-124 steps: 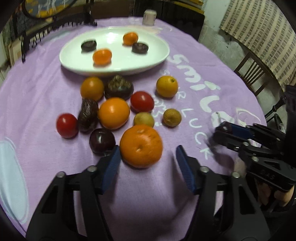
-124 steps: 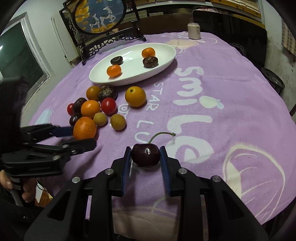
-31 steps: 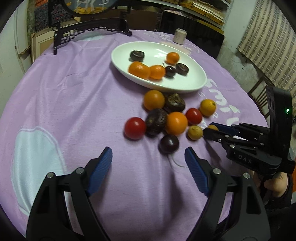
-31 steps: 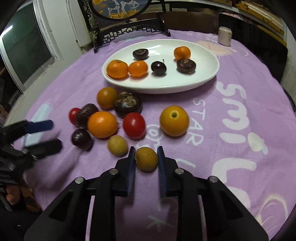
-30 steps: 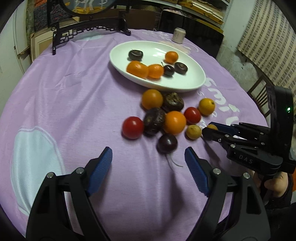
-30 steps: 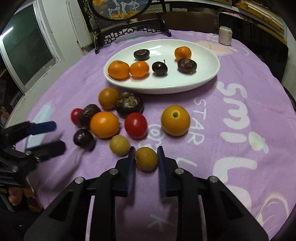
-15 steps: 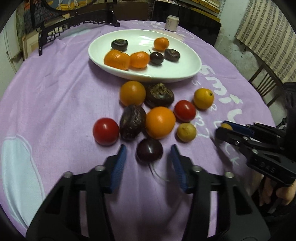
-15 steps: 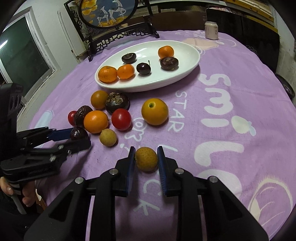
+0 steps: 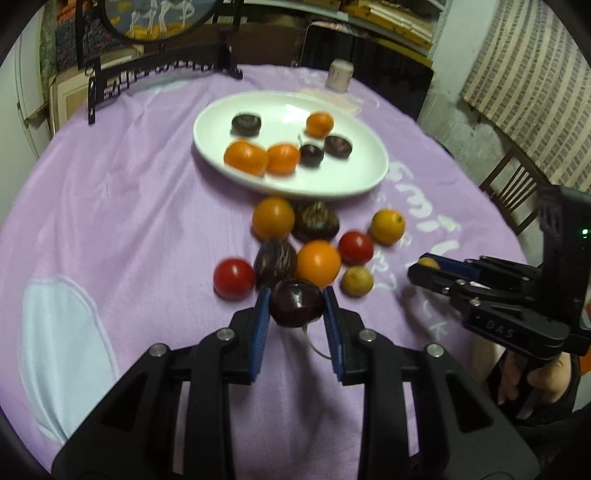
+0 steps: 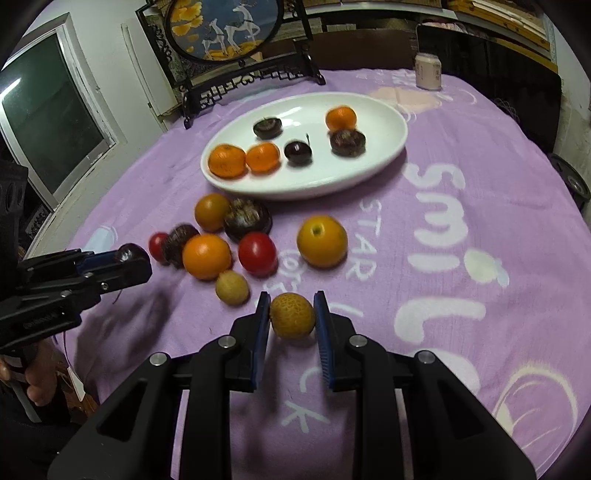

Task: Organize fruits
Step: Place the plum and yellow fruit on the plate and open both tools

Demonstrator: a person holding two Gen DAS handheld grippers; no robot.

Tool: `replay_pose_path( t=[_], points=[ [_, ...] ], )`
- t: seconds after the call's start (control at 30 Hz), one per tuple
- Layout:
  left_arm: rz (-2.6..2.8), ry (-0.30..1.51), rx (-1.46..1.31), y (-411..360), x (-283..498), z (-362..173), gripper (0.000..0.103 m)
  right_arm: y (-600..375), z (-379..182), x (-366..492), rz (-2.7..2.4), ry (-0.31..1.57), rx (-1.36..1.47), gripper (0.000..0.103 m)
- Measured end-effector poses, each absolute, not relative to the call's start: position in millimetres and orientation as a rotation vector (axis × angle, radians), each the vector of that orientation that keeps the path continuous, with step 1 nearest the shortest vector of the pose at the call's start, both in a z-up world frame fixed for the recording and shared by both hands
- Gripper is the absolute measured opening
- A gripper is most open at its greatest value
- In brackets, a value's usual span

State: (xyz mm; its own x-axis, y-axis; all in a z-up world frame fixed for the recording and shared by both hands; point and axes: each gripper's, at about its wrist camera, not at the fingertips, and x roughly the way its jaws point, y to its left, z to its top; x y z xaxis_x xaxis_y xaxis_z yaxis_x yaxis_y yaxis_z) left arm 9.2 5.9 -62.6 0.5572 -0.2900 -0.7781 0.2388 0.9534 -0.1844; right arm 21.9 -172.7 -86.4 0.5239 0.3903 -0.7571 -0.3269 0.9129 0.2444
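My left gripper (image 9: 296, 304) is shut on a dark cherry (image 9: 295, 302) with a stem, lifted just above the purple cloth. It also shows in the right wrist view (image 10: 129, 258). My right gripper (image 10: 291, 314) is shut on a small tan longan (image 10: 291, 314), held above the cloth; it shows in the left wrist view (image 9: 428, 267). The white oval plate (image 9: 354, 181) holds several fruits: mandarins, a cherry and dark fruits. A cluster of loose fruits (image 9: 317, 258) lies on the cloth in front of the plate.
The round table has a purple cloth (image 10: 480, 184) with white lettering. A small can (image 10: 427, 71) stands at the far edge. A framed round screen (image 10: 225, 29) on a dark stand sits behind the plate. A wooden chair (image 9: 513, 192) stands to the right.
My left gripper closed on the dark cherry and lifted it off the cloth. My right gripper keeps hold of the longan and has risen and drawn back a little.
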Motion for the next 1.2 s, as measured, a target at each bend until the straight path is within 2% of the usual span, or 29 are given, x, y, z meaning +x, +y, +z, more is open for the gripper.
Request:
replay_pose_path(
  t=[0.2, 0.4, 0.57, 0.8, 0.83, 0.87, 0.9, 0.93, 1.2],
  points=[
    [-0.262, 0.879, -0.035, 11, 51, -33, 0.029, -162, -52, 50, 0.443, 0.84, 0.027, 0.026],
    [-0.202, 0.861, -0.04, 4, 143, -11, 0.029, -143, -38, 118, 0.435, 0.823, 0.001, 0.025],
    [-0.18, 0.931, -0.08, -4, 205, -31, 0.029, -135, -58, 173, 0.4, 0.866, 0.004, 0.025],
    [-0.207, 0.97, -0.093, -6, 221, -55, 0.029, -138, -75, 194, 0.399, 0.889, 0.029, 0.026],
    [-0.206, 0.967, -0.093, -5, 222, -56, 0.033, -138, -74, 194, 0.394, 0.873, 0.027, 0.034],
    [-0.205, 0.96, -0.093, -5, 221, -56, 0.041, -139, -73, 194, 0.384, 0.857, 0.025, 0.052],
    [-0.197, 0.941, -0.095, -3, 219, -54, 0.061, -141, -71, 192, 0.37, 0.837, 0.025, 0.057],
    [-0.188, 0.923, -0.096, -1, 217, -51, 0.064, -144, -69, 190, 0.357, 0.817, 0.024, 0.057],
    [-0.19, 0.855, -0.139, 21, 163, -23, 0.065, -182, -50, 151, 0.341, 0.793, 0.129, 0.058]
  ],
)
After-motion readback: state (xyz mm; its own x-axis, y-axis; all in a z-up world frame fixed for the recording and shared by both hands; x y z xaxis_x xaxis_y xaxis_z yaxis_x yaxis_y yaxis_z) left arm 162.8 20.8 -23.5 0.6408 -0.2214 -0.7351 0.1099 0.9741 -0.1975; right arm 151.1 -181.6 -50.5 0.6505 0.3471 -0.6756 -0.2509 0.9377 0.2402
